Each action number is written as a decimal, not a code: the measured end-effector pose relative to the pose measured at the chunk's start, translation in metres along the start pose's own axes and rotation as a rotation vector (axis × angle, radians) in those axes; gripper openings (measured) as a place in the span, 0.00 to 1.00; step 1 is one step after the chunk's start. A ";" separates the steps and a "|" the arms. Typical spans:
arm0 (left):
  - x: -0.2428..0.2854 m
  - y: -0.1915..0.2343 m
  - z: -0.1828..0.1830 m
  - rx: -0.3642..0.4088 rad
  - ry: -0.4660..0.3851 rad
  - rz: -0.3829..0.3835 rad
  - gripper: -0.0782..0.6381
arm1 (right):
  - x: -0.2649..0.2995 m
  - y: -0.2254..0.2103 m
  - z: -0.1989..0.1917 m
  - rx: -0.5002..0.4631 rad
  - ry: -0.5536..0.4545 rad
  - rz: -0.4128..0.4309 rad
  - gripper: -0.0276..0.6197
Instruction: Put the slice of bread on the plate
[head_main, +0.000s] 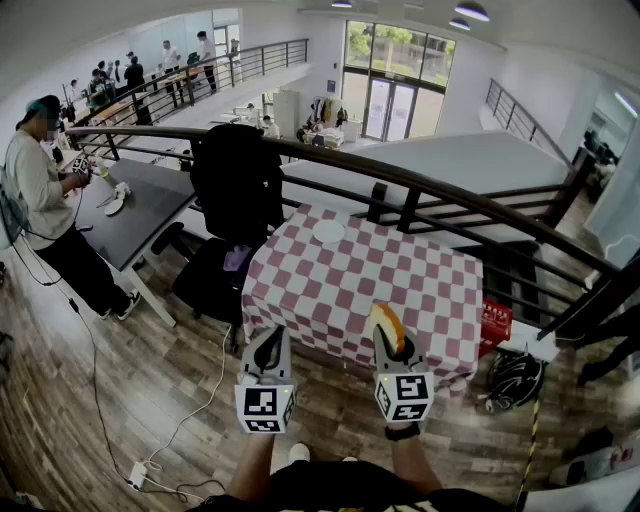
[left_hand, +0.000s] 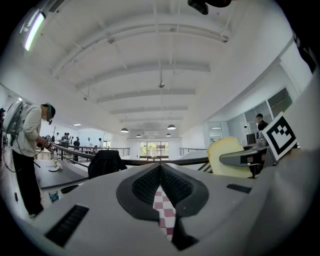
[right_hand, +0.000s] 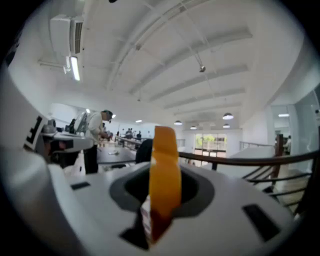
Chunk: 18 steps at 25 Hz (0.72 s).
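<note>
Open floor is seen along the near edge of the table (head_main: 350, 290). The checked top is left bare from that edge up to the plate (head_main: 328, 231), which is set at the table's far side. The table's left side is crowded by a chair (head_main: 235, 190) draped in black. Its far side is closed off by a railing (head_main: 450, 195). A helmet (head_main: 514, 380) is seen on the floor right of the table.

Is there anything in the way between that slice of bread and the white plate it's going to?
Nothing visible. The right gripper holds the bread upright at the near side of the checked cloth. The plate sits near the far edge, with only bare cloth between them.
</note>
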<state>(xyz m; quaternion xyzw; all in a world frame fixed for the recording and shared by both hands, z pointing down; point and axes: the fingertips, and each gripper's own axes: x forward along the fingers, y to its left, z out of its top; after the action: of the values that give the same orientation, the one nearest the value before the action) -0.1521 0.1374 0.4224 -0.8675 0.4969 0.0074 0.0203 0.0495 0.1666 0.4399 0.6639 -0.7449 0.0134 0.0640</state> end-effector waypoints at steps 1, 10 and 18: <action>-0.002 0.002 -0.003 -0.009 0.005 -0.007 0.14 | 0.003 0.008 -0.001 -0.003 0.003 0.010 0.20; -0.022 0.053 -0.024 -0.039 0.019 -0.003 0.14 | 0.040 0.076 -0.006 -0.012 0.026 0.066 0.20; -0.018 0.091 -0.052 -0.122 0.052 0.032 0.14 | 0.067 0.108 -0.037 0.029 0.117 0.093 0.20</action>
<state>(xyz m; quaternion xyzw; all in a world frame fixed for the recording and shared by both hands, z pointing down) -0.2403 0.1046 0.4722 -0.8590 0.5097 0.0153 -0.0456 -0.0620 0.1170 0.4909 0.6276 -0.7696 0.0660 0.0971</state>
